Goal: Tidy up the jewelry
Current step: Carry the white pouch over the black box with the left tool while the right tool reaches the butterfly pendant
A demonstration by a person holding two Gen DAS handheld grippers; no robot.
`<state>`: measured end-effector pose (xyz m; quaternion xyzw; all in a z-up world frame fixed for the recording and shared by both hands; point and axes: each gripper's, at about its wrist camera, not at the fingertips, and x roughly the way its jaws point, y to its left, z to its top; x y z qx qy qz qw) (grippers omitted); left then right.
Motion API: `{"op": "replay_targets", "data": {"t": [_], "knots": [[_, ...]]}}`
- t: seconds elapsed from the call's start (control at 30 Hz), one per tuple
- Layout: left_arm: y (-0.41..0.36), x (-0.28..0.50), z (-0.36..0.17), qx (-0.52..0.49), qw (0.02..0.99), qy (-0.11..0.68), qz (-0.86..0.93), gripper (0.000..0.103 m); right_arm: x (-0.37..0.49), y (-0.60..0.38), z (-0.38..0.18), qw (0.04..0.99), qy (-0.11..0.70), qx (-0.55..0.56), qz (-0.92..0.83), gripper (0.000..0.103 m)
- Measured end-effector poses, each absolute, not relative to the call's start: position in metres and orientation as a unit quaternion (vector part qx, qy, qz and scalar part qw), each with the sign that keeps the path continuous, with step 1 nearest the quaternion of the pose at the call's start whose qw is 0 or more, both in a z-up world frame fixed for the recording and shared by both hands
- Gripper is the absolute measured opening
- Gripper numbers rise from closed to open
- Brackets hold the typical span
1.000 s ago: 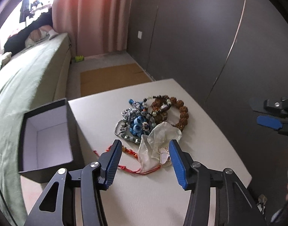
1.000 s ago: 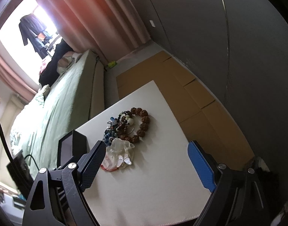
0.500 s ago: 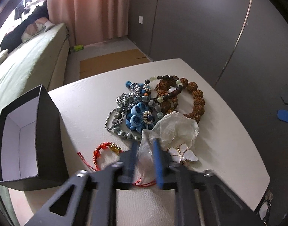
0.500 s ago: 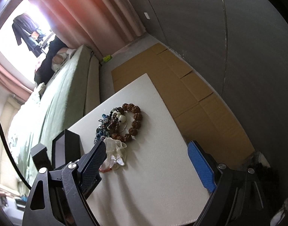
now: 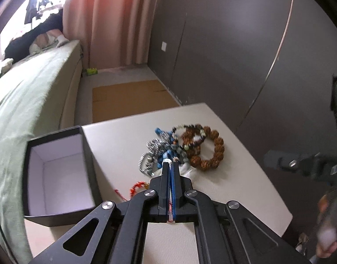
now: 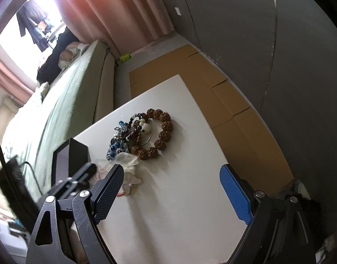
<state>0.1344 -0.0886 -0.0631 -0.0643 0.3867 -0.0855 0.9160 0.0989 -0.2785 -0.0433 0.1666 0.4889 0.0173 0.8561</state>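
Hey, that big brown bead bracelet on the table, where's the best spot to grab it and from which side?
Grip the big brown bead bracelet on its outer arc, the side away from the tangled jewelry pile, coming down from above. It lies flat as an open ring, so one finger fits inside the loop, one outside. That arc looks clear of other pieces.

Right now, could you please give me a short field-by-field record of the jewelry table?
surface: white table
container: open black box, white inside, nothing seen in it
pile: brown bead bracelet, blue bead jewelry, red cord bracelet
left gripper: jaws just closed, shut on clear plastic bag
right gripper: jaws wide open, holding nothing, above the table
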Motion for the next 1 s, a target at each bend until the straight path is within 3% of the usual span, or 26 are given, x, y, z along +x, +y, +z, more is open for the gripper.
{"op": "replay_targets", "data": {"t": [0.43,0.7,0.83,1.0], "knots": [[-0.038,0.114,-0.028,-0.106,0.928,0.348,-0.074,0.0,0.112,-0.243,-0.059,0.847,0.515,0.13,0.034,0.09],[-0.01,0.107,-0.019,-0.126,0.933,0.331,-0.059,0.0,0.128,-0.208,-0.082,0.826,0.549,0.108,0.061,0.081],[0.002,0.104,-0.019,-0.131,0.934,0.329,-0.051,0.0,0.135,-0.185,-0.092,0.817,0.564,0.089,0.078,0.071],[0.016,0.099,-0.015,-0.139,0.935,0.322,-0.043,0.0,0.144,-0.162,-0.106,0.809,0.58,0.056,0.075,0.071]]}}
